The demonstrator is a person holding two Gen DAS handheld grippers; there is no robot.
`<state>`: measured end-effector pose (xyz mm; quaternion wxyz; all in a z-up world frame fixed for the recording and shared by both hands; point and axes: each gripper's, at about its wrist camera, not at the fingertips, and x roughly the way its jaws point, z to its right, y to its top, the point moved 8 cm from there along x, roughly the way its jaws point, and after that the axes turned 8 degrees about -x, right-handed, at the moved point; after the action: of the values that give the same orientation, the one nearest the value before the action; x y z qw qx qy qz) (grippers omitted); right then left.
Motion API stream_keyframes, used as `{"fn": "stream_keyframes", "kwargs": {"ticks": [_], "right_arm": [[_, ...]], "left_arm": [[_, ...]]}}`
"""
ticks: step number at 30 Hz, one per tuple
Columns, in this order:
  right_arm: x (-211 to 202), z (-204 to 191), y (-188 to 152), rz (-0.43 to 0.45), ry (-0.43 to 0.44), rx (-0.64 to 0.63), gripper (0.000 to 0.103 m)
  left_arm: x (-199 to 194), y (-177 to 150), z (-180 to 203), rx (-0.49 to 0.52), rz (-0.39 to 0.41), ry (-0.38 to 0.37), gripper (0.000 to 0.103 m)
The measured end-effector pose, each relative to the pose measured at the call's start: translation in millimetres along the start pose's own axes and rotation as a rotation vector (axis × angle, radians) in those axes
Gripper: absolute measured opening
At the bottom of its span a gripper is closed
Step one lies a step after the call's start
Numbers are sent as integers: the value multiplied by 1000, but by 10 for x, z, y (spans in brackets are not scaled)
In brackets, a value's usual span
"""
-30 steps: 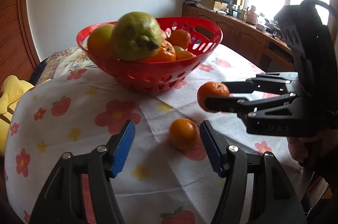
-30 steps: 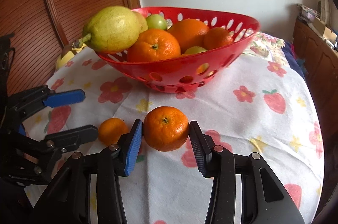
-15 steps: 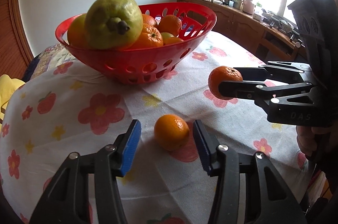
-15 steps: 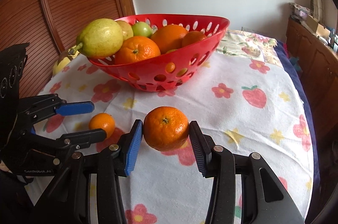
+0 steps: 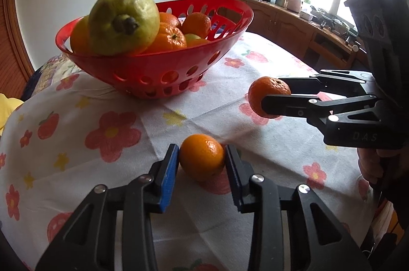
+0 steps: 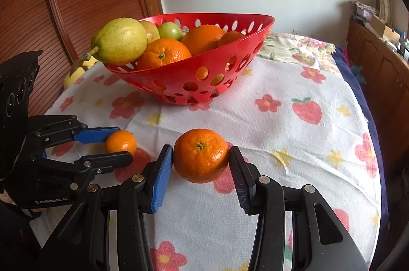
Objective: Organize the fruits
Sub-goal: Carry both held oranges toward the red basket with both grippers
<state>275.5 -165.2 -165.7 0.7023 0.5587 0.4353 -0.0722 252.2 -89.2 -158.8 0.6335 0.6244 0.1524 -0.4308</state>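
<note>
"GenRobot.AI" marks the left claw (image 6: 120, 145), "DAS" the right claw (image 5: 265, 98). Left jaws, apart a second ago, have just closed on a small mandarin (image 5: 202, 156) on the surface (image 5: 255, 140); the right clamps a larger mandarin (image 6: 200, 155) aloft.

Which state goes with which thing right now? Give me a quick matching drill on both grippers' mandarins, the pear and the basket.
Things:
1. smaller mandarin
2. larger mandarin
3. pear
4. red basket

States:
A. lies on top of the heap, stem over the rim
B. clamped in the right gripper, off the cloth
C. stands on the flowered tablecloth
D. between the left gripper's pads, on the cloth

Pairs: 1-D, 2-B, 3-A, 4-C
</note>
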Motion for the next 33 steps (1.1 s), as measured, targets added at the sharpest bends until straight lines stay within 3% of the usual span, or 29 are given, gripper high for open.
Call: {"fn": "stream_keyframes", "kwargs": {"ticks": [11,18,25,33], "right_arm": [[-162,27,101,33,-11,1,45],[-454,58,319,104,-10,2,45],[-663,80,702,179,-26,-43,45],[-456,104,1008,179,-35,-88,45]], "left_arm": [[-512,255,16,8,113,-24,35],[-857,564,-106,5,207,-16,35],[-991,842,-251,9,260,18,35],[-956,1114,-402,7,287,53,35]]}}
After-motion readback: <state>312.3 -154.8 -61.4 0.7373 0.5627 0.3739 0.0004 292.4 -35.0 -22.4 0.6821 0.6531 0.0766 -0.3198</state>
